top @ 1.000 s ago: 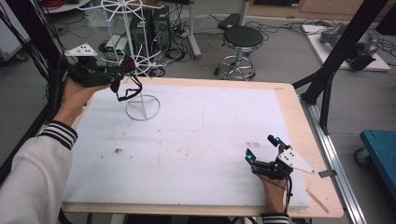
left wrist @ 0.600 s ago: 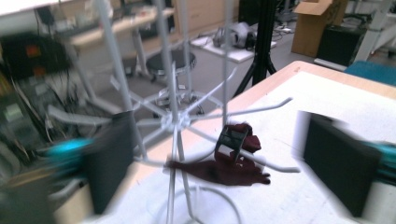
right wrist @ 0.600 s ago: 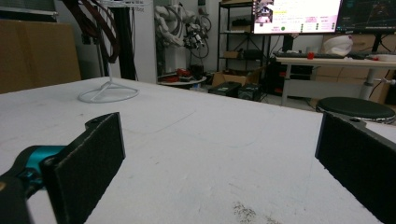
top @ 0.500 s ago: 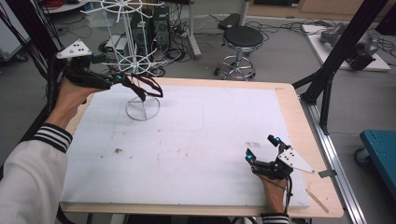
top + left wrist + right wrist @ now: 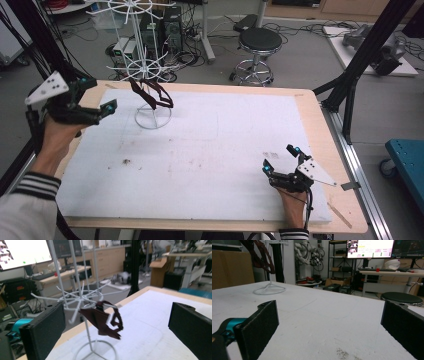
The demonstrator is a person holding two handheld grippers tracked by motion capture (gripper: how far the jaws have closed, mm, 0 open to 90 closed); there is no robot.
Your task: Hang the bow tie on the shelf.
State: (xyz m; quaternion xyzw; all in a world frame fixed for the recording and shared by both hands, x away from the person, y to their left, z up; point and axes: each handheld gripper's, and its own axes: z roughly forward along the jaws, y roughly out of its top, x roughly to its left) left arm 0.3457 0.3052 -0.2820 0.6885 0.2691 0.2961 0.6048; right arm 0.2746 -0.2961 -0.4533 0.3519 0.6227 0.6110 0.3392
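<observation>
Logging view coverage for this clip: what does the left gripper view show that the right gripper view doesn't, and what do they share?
Left gripper view: the dark red strap item seen whole, hanging from a lower arm of the white wire rack, framed between the open jaws of the left gripper.

Right gripper view: the black stool seat, a stain on the table cover, and the right gripper held low over the table, jaws open.

Both: the rack's ring base and the white table cover.
</observation>
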